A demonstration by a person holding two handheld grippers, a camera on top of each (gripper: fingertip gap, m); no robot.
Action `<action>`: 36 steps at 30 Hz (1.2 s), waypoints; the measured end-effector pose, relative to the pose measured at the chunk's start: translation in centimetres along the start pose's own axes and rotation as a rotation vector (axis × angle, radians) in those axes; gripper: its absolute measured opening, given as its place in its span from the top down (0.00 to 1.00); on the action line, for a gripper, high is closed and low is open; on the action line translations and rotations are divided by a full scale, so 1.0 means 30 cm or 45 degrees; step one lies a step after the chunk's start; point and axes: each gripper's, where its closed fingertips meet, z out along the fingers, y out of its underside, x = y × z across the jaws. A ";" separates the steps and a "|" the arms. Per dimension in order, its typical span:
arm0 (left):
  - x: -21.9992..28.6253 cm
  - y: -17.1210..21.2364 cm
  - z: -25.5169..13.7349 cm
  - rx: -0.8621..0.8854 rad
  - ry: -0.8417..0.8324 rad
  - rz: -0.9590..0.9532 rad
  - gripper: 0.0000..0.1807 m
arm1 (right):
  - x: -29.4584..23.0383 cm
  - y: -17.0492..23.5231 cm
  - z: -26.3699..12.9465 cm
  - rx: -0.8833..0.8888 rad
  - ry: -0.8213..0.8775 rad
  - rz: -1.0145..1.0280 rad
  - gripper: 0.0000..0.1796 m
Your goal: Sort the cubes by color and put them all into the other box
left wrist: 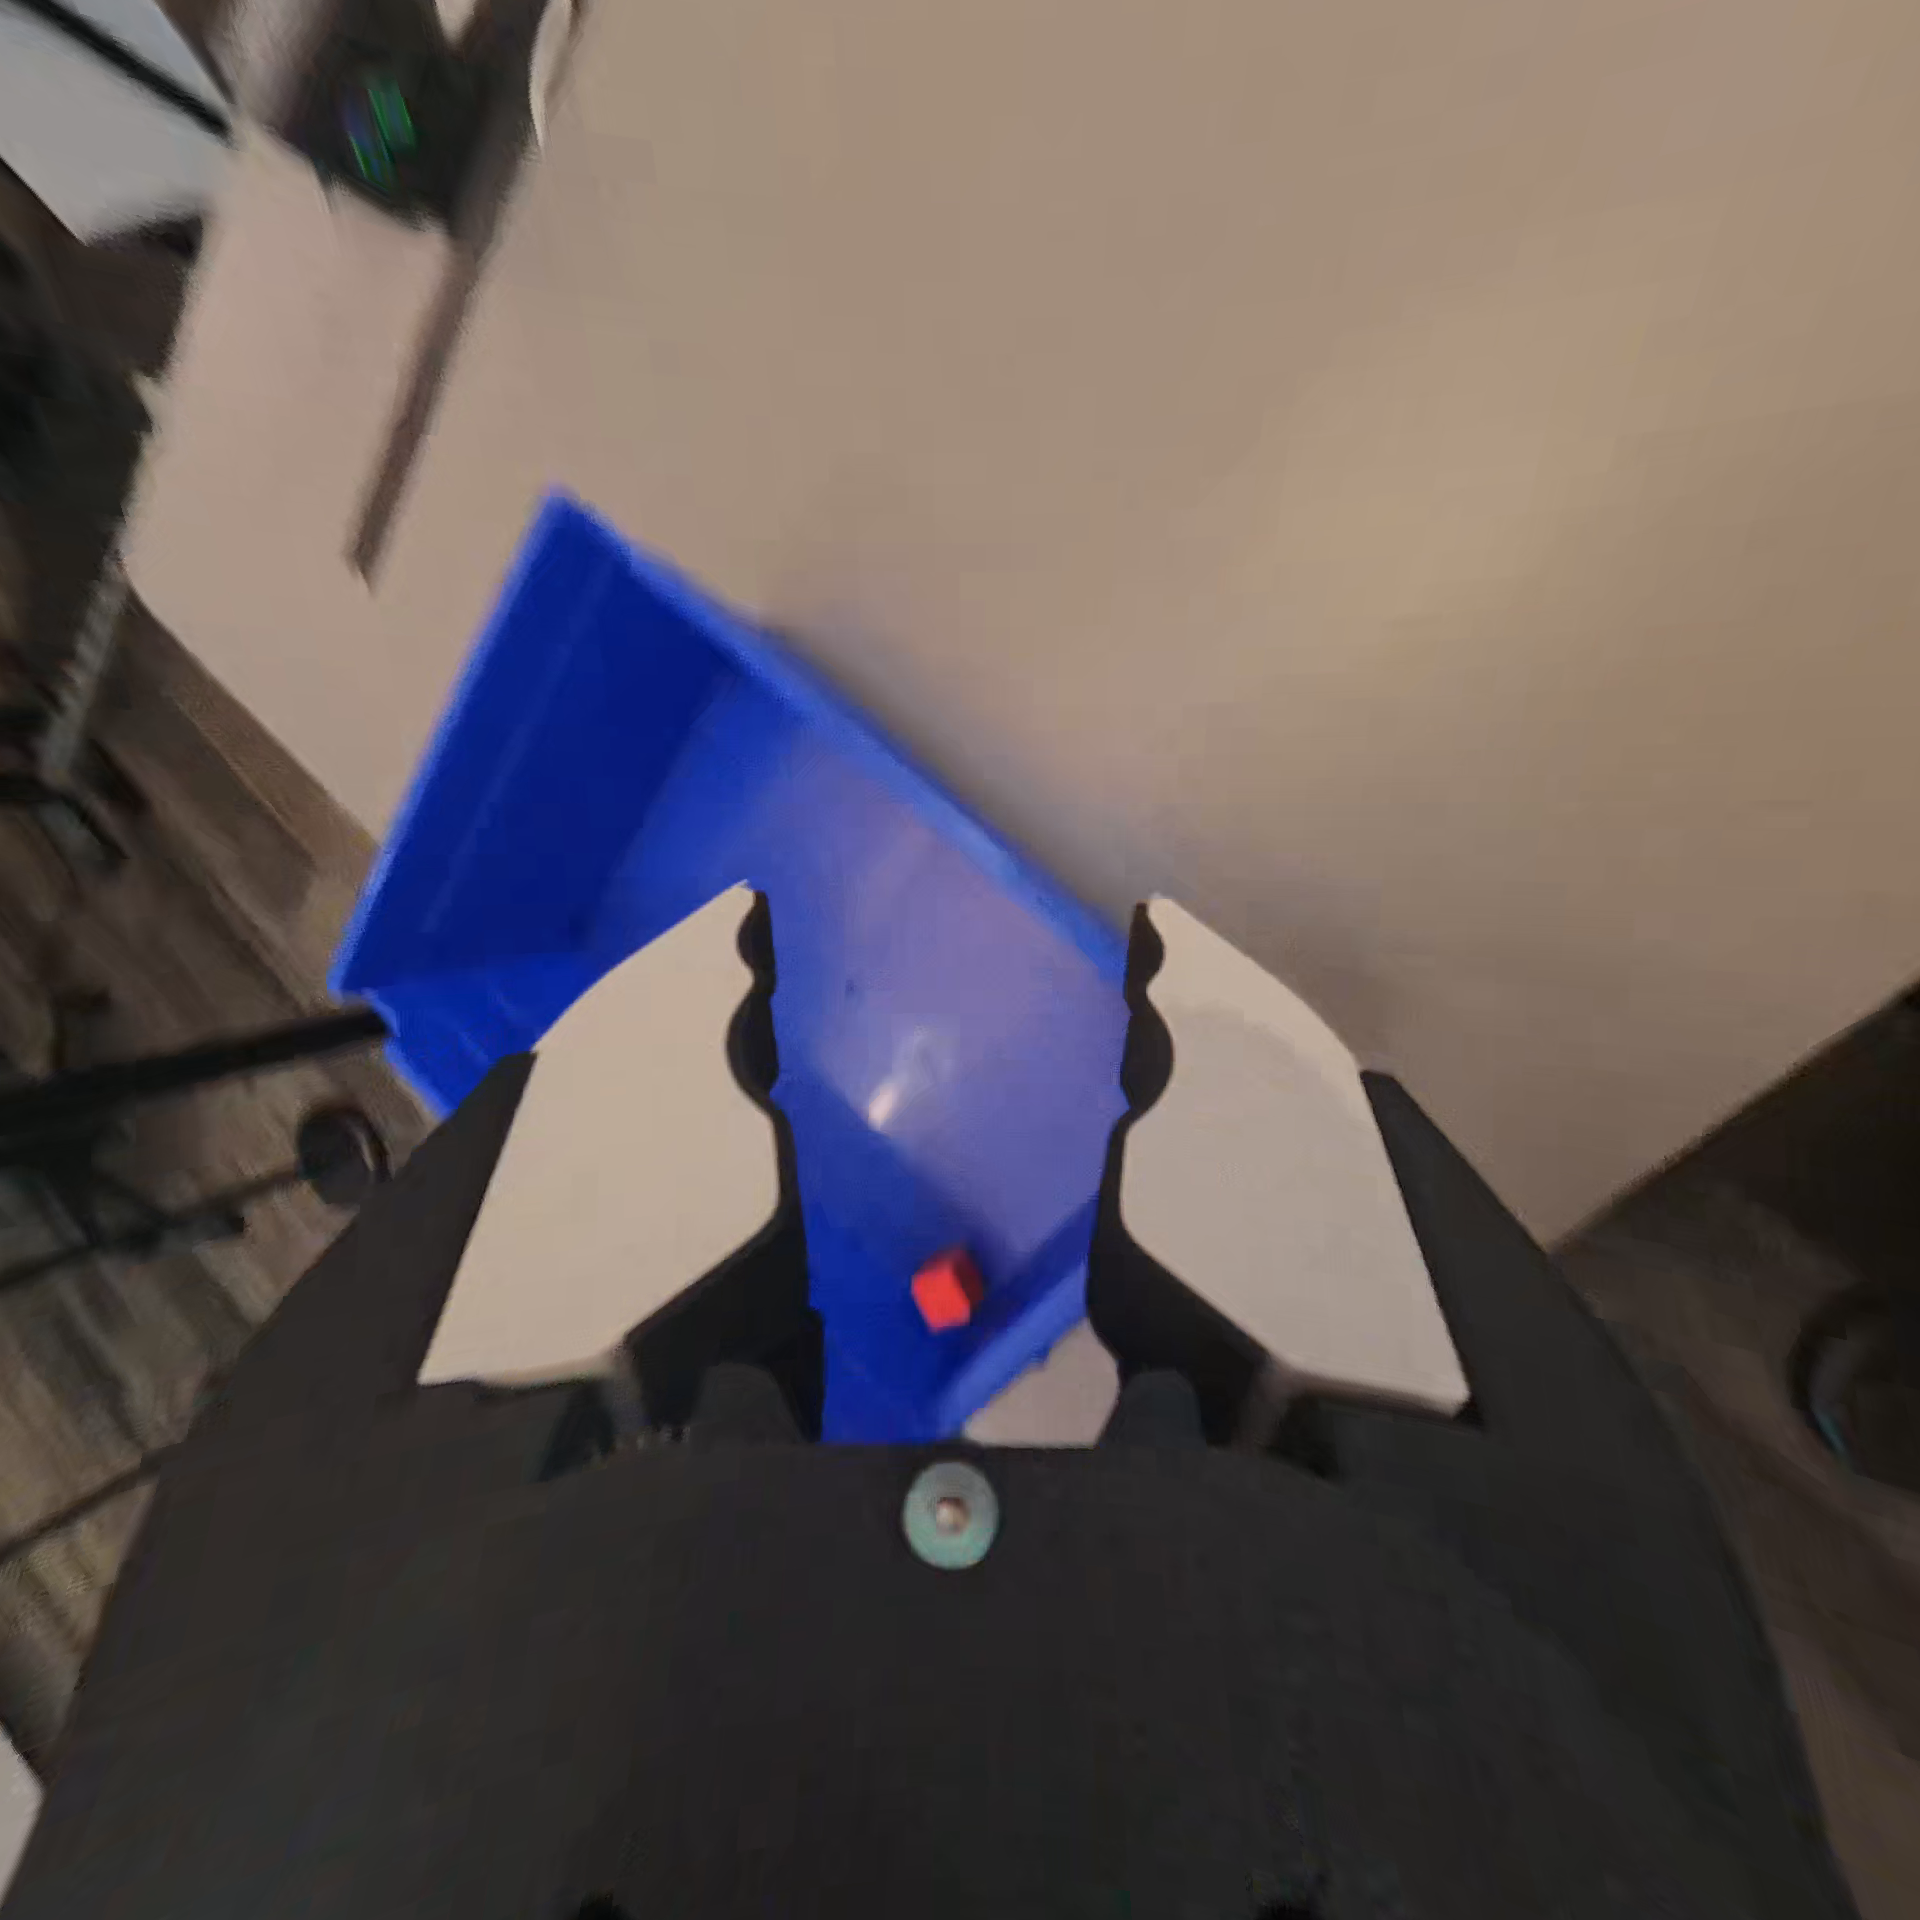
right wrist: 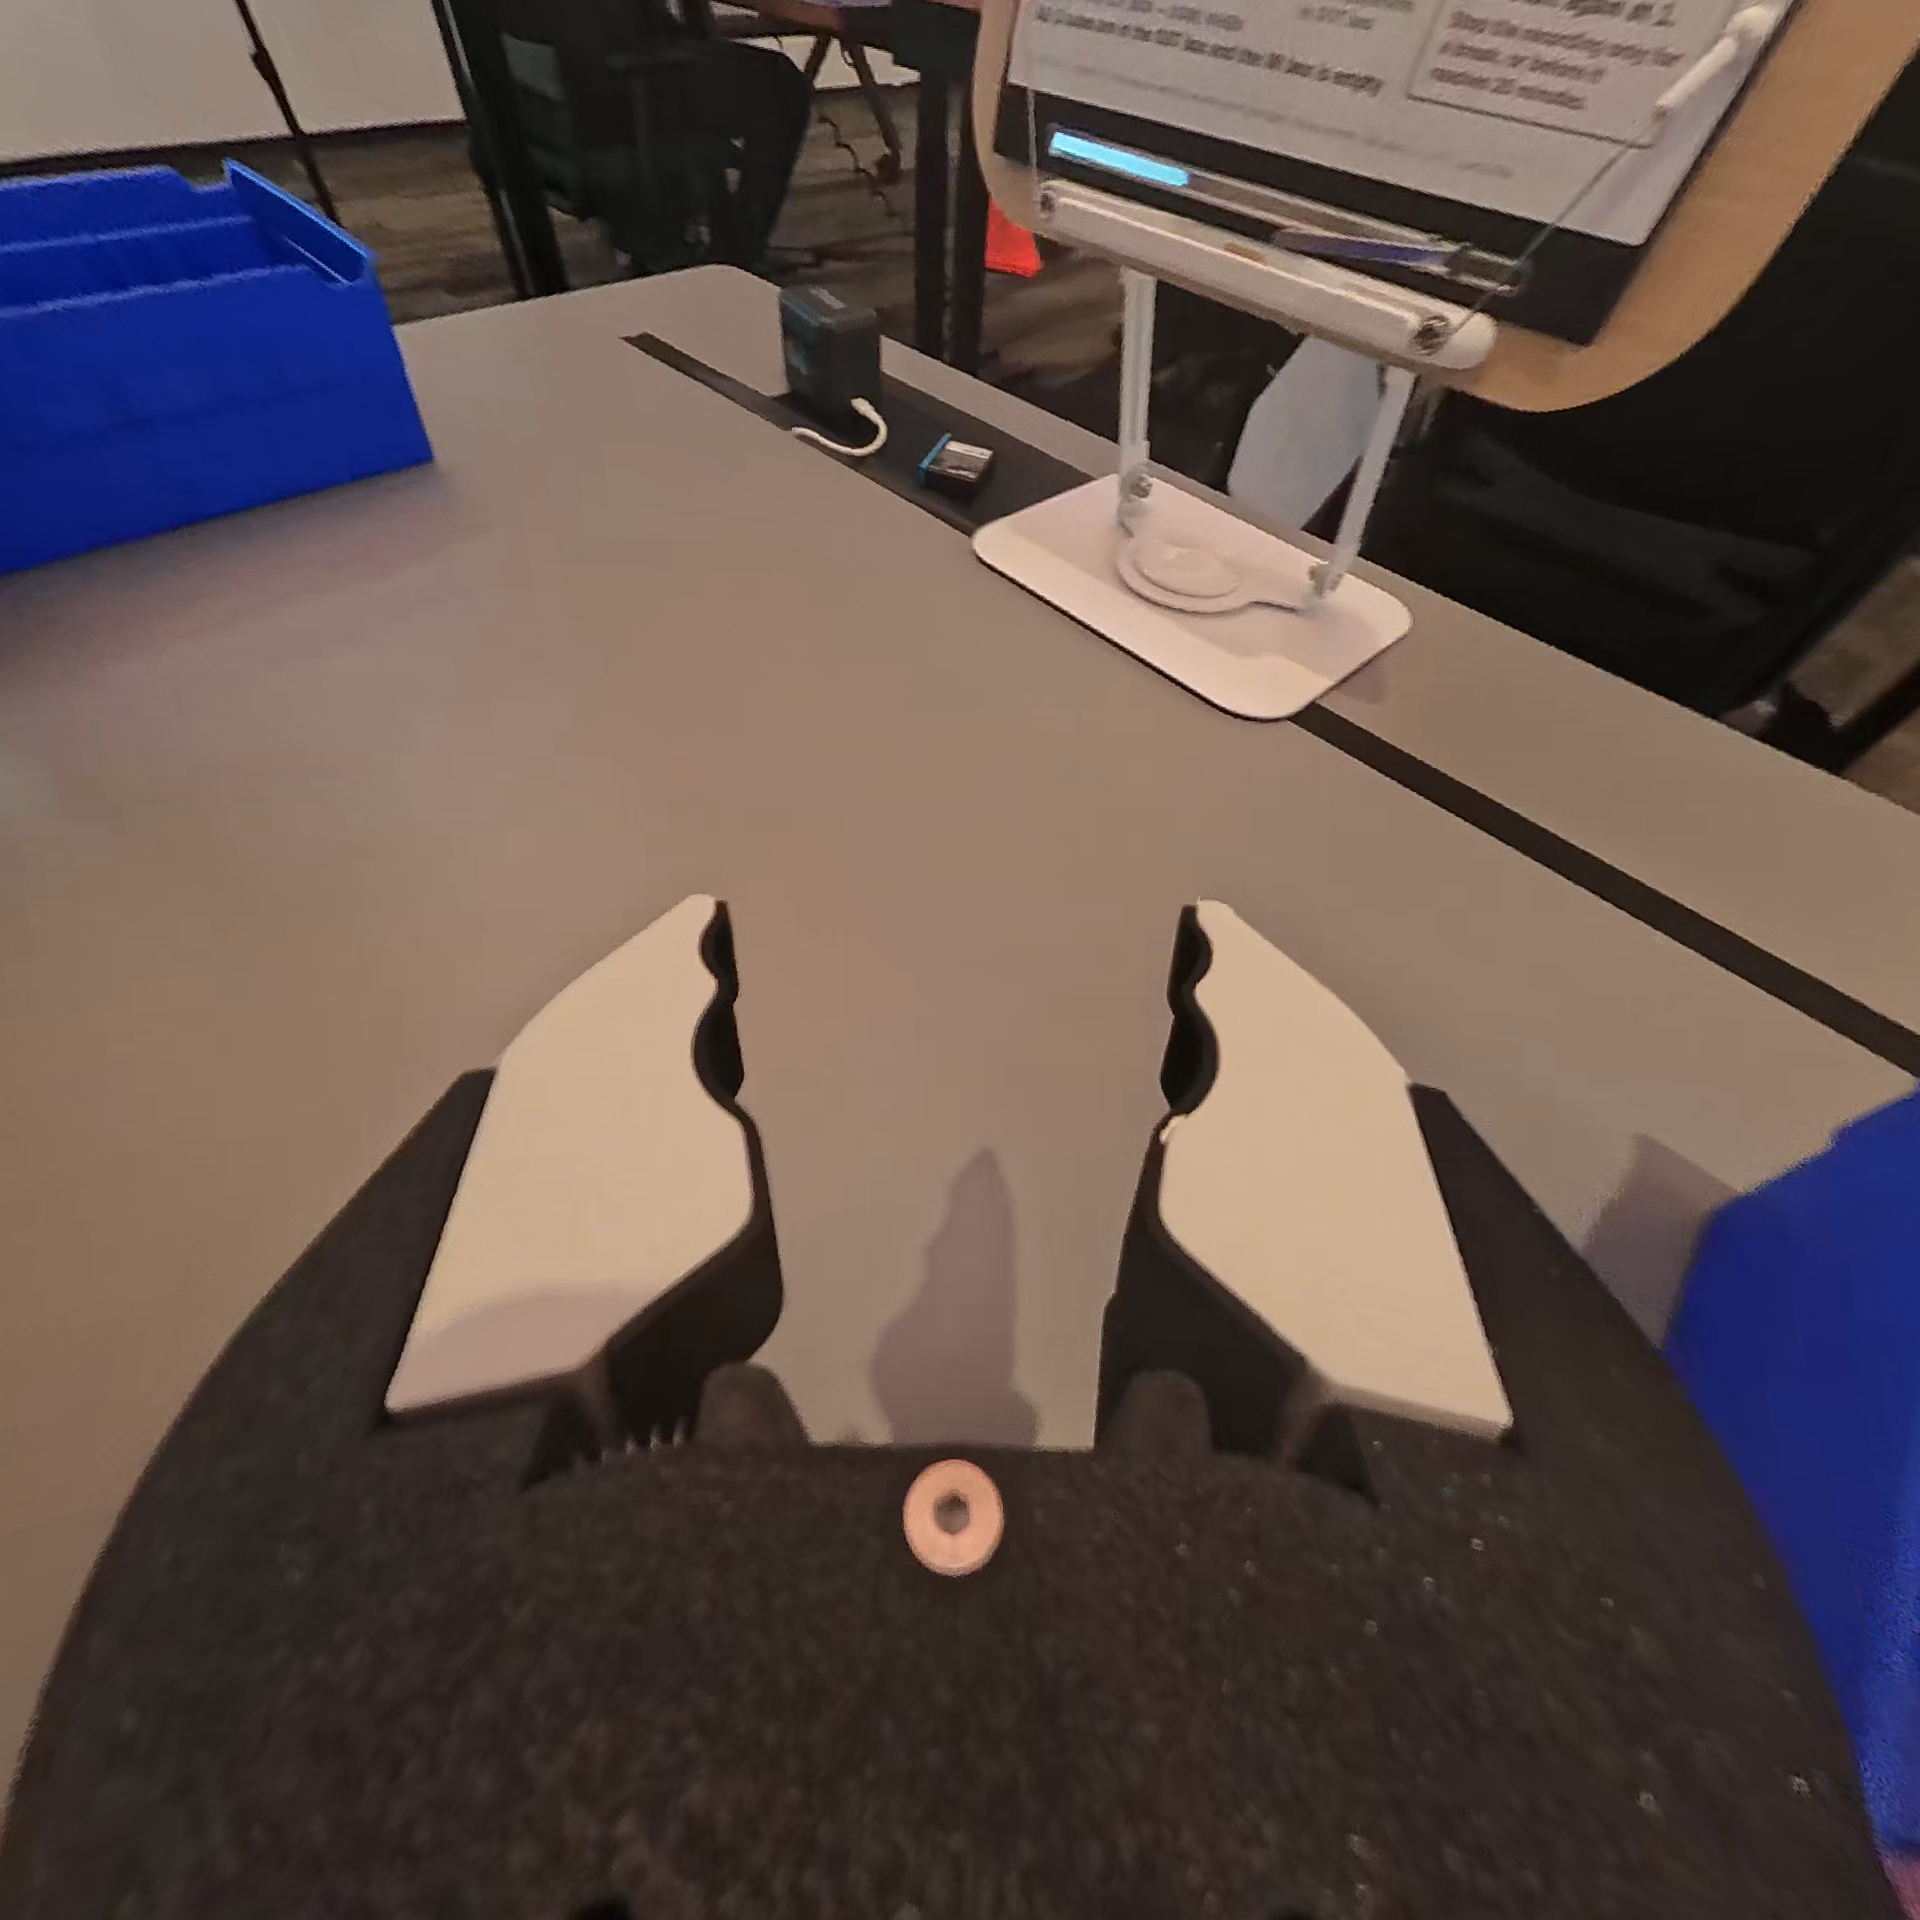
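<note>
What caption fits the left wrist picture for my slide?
Open left tool above a blue plastic box holding one small red cube on a grey table.

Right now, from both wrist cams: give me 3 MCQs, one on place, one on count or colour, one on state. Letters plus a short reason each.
1. Where does the red cube lie?
A. On the bare table
B. Inside the blue box, near a corner
C. Between the left tool's fingers

2. How many cubes show in that box in the left wrist view?
A. One
B. Three
C. Five

3. How stands the right tool?
A. Shut on a cube
B. Shut, empty
C. Open, empty, over the grey table

Answers:
1 B: the cube rests on the box floor beside its walls, below the left tool.
2 A: only the one red cube shows; the fingers hide part of the floor.
3 C: bare table shows in the wide gap between its fingers.
</note>
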 end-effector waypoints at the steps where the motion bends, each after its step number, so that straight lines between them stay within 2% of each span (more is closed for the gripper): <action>1: -0.023 0.049 0.000 -0.073 0.033 -0.032 0.66 | -0.011 0.000 0.018 0.010 -0.020 0.016 0.56; 7: -0.052 0.306 0.073 -0.613 0.129 -0.389 0.67 | -0.075 0.014 0.113 0.046 -0.129 0.076 0.56; 11: -0.020 0.418 0.124 -0.844 0.172 -0.551 0.69 | -0.087 0.047 0.155 0.034 -0.170 0.077 0.56; 16: -0.033 0.511 0.166 -0.971 0.200 -0.617 0.74 | -0.075 0.061 0.147 0.056 -0.191 0.096 0.56; 27: -0.008 0.651 0.237 -1.279 0.337 -0.562 0.78 | -0.076 0.049 0.124 0.100 -0.198 0.080 0.57; 36: -0.021 0.702 0.257 -1.476 0.394 -0.497 0.80 | -0.077 0.050 0.125 0.097 -0.200 0.067 0.57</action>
